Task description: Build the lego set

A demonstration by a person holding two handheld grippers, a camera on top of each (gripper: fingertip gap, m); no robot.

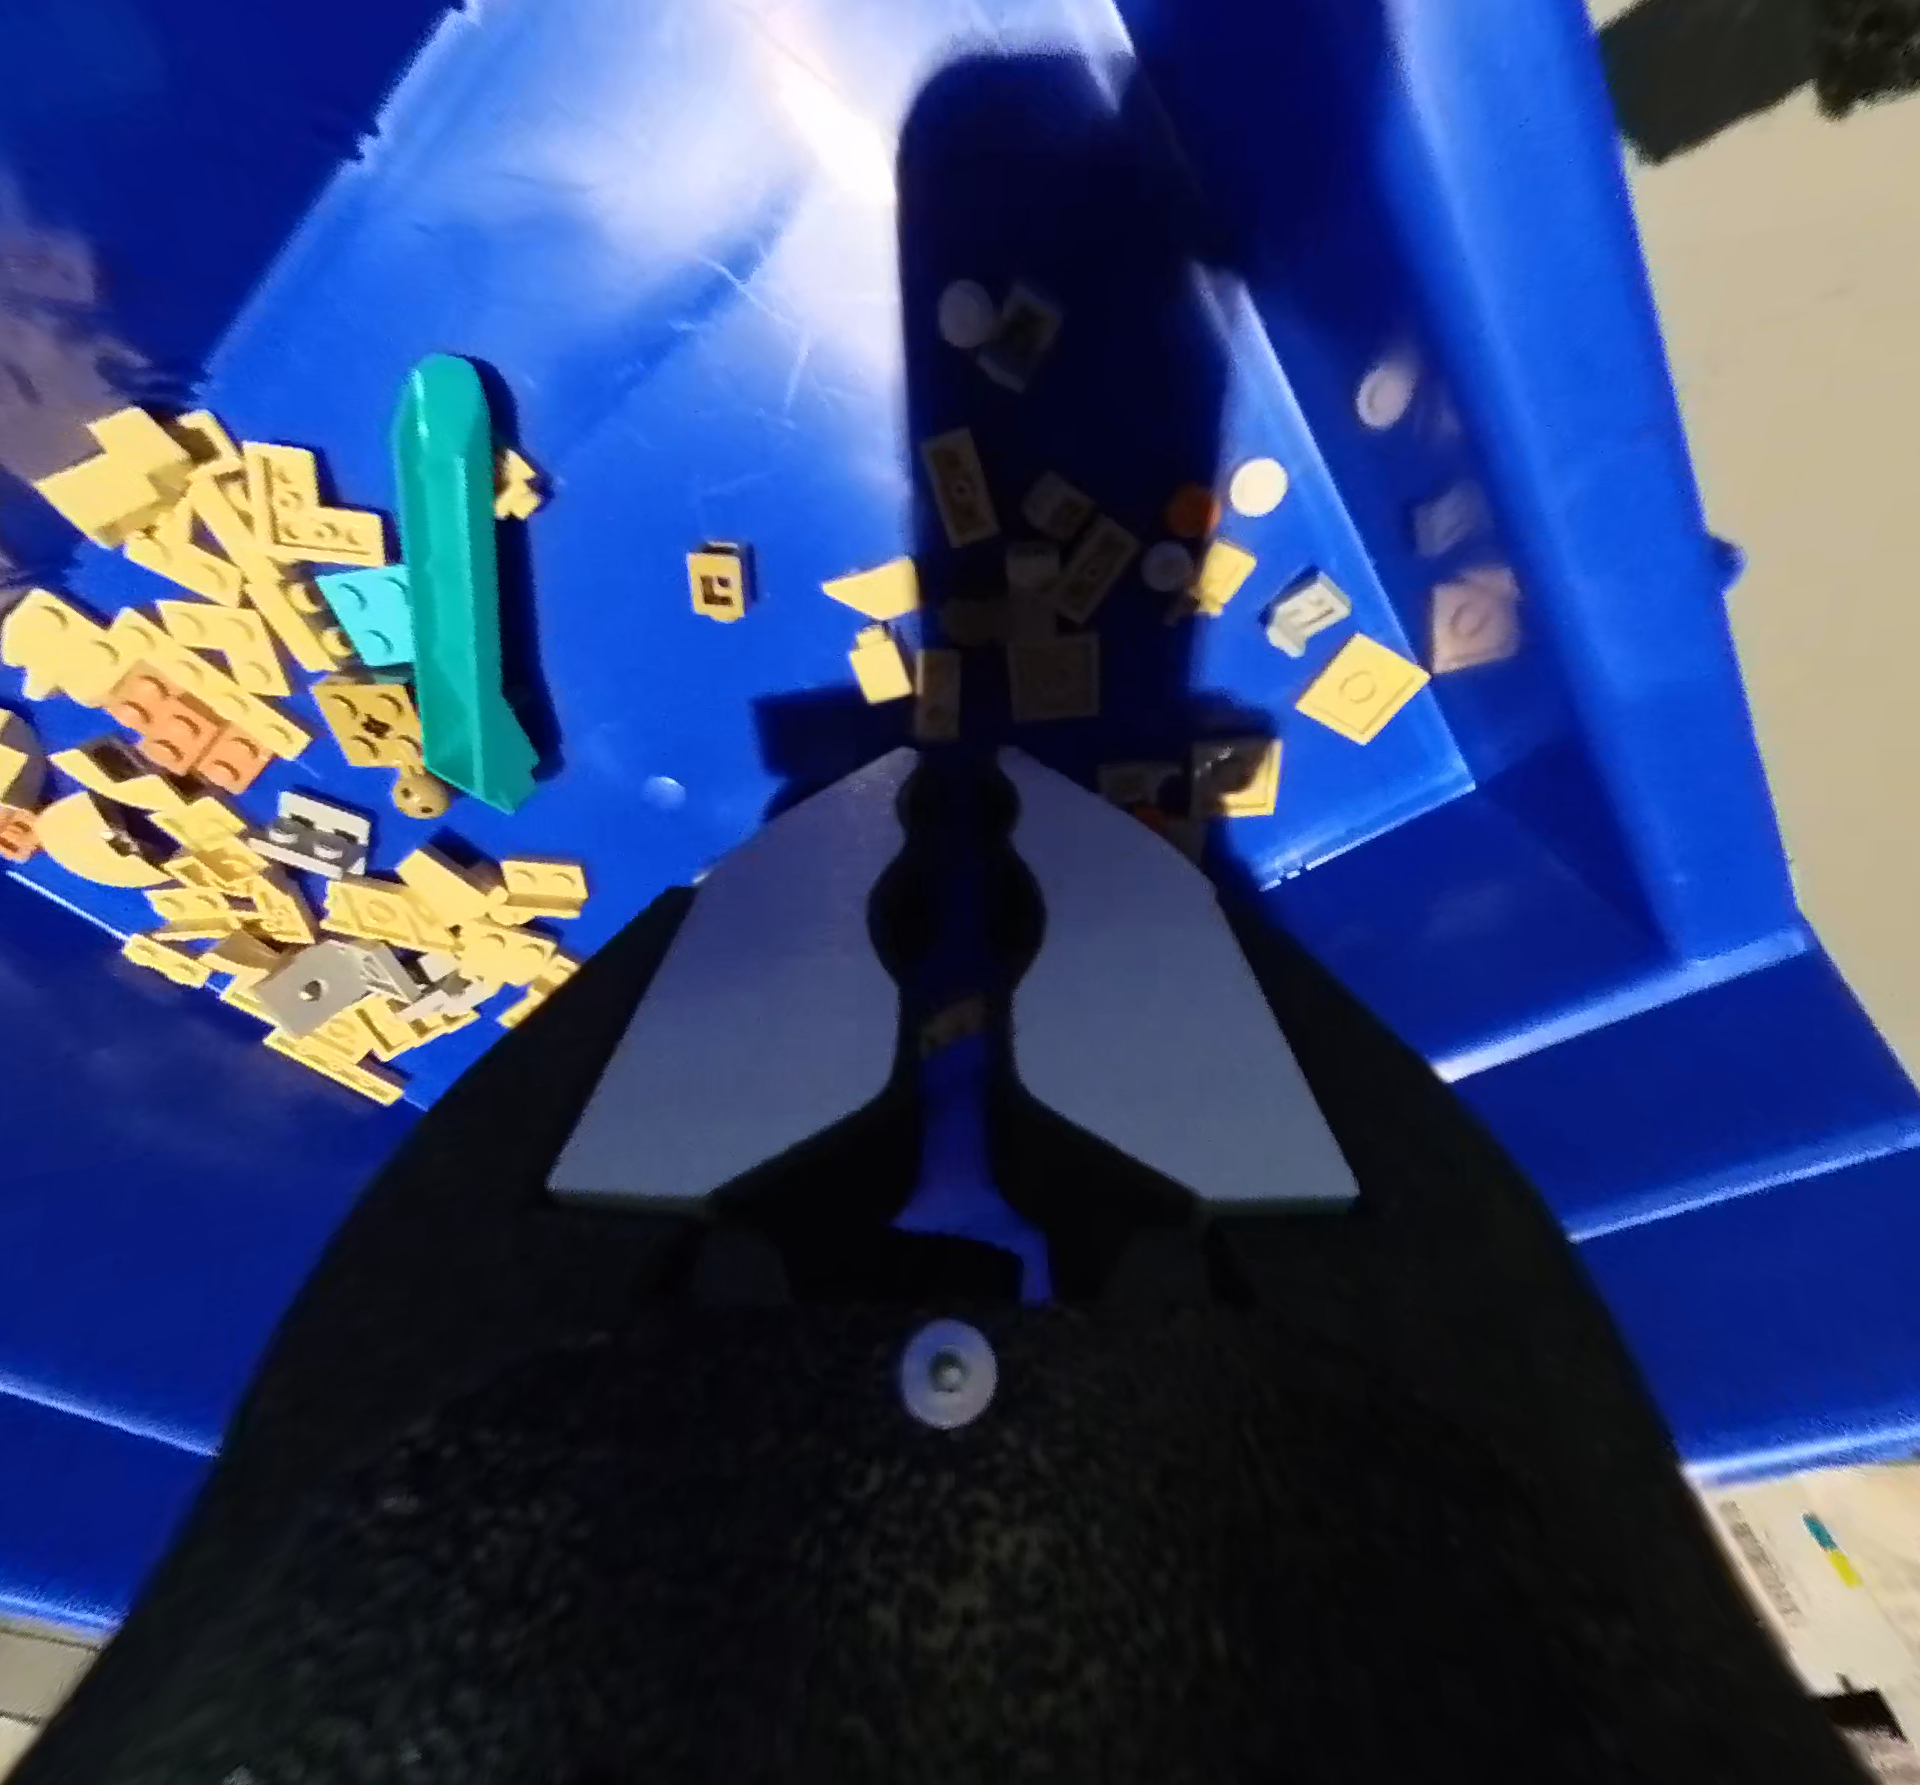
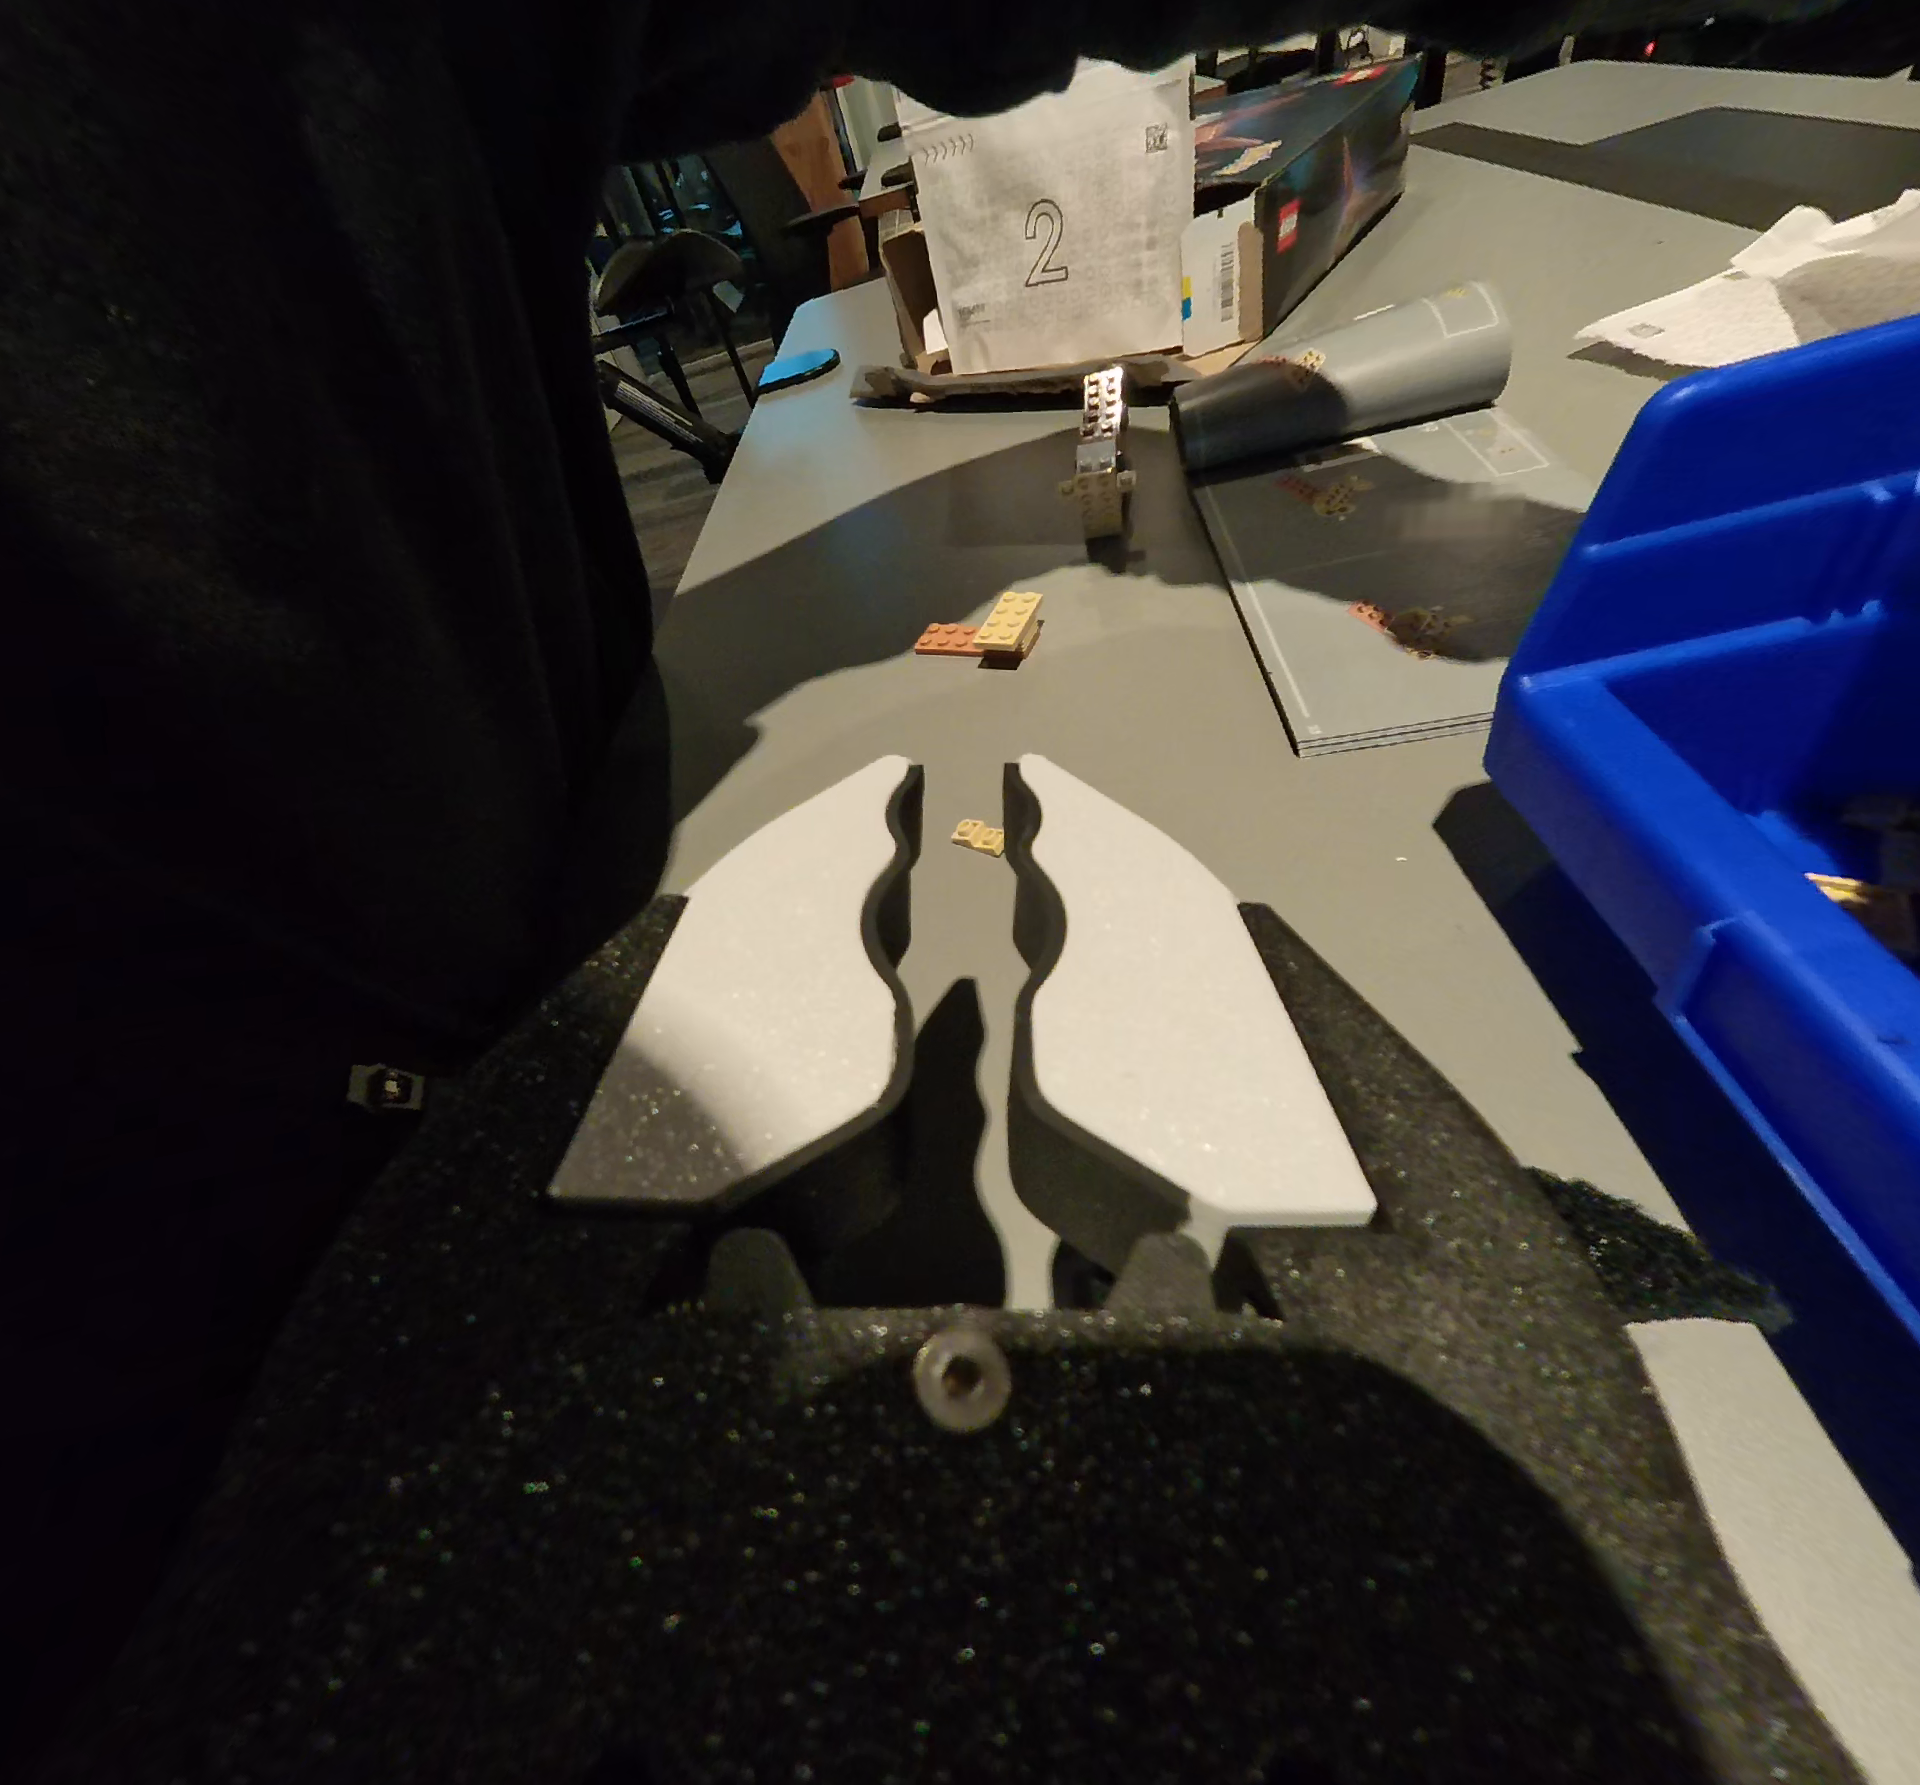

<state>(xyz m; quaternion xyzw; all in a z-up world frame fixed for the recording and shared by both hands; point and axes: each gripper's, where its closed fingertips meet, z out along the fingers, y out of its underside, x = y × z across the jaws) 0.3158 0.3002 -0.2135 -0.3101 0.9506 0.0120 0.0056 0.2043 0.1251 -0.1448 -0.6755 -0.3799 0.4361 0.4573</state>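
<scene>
- Our left gripper point(image 1: 959, 764): jaws slightly apart, empty, over yellow bricks point(image 1: 208, 655) and a teal piece point(image 1: 457, 582) in the blue bin point(image 1: 1621, 956).
- Our right gripper point(image 2: 961, 769): jaws apart, empty; tan plate point(image 2: 979, 835) on the table point(image 2: 1195, 779) between the tips.
- Beyond: tan-orange assembly point(image 2: 985, 632), grey build point(image 2: 1099, 457), booklet point(image 2: 1382, 592).

Glossy plastic bin point(image 1: 644, 177), matt table point(image 2: 1195, 748), paper bag point(image 2: 1049, 229)

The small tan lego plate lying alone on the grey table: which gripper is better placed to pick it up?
Right. The right gripper is open with the small tan lego plate just past its fingertips; the left gripper is over the blue plastic bin.
</scene>
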